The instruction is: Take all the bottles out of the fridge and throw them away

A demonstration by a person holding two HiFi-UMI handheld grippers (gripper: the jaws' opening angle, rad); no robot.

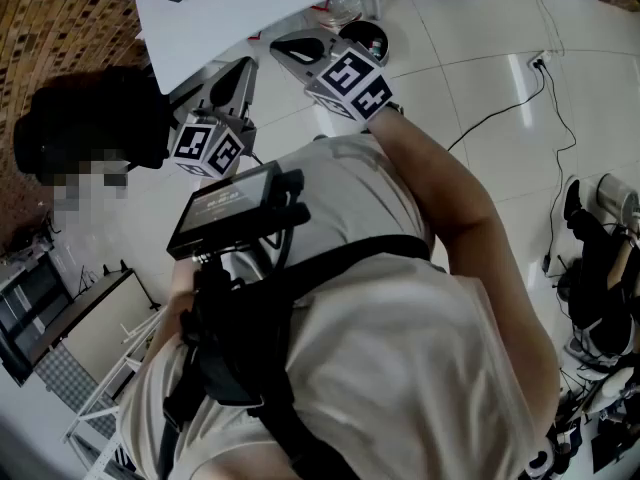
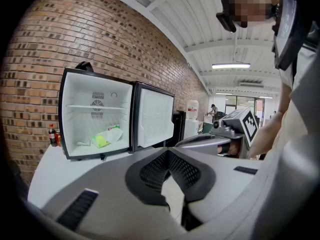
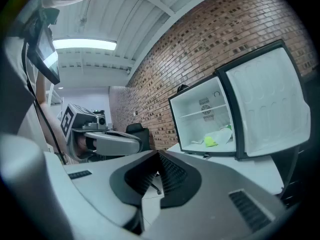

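Fridge (image 2: 97,115) details only come through in our two gripper views. The head view mostly gives us our own torso (image 1: 400,298), with the left gripper (image 1: 240,73) and right gripper (image 1: 290,50) held out front, a corner of the white table (image 1: 250,13), and what looks like a dark round bin (image 1: 372,40) on the floor near the right one.

From the left gripper view, the mini fridge stands open on the table, well beyond the jaws and up to their left. A yellow-green packet (image 2: 100,141) and a white bag (image 2: 114,134) lie on its bottom. Only that view catches the bottles (image 2: 51,135): small dark ones standing on the table outside the fridge, against the brick wall (image 2: 75,39), even further left of the jaws.

From the right gripper view, the same fridge sits well ahead and off to the right of the jaws, with its door (image 3: 265,101) wide open.

Both sets of jaws are closed tip to tip with nothing between them, well apart from the fridge. Each gripper view also shows the other gripper alongside.
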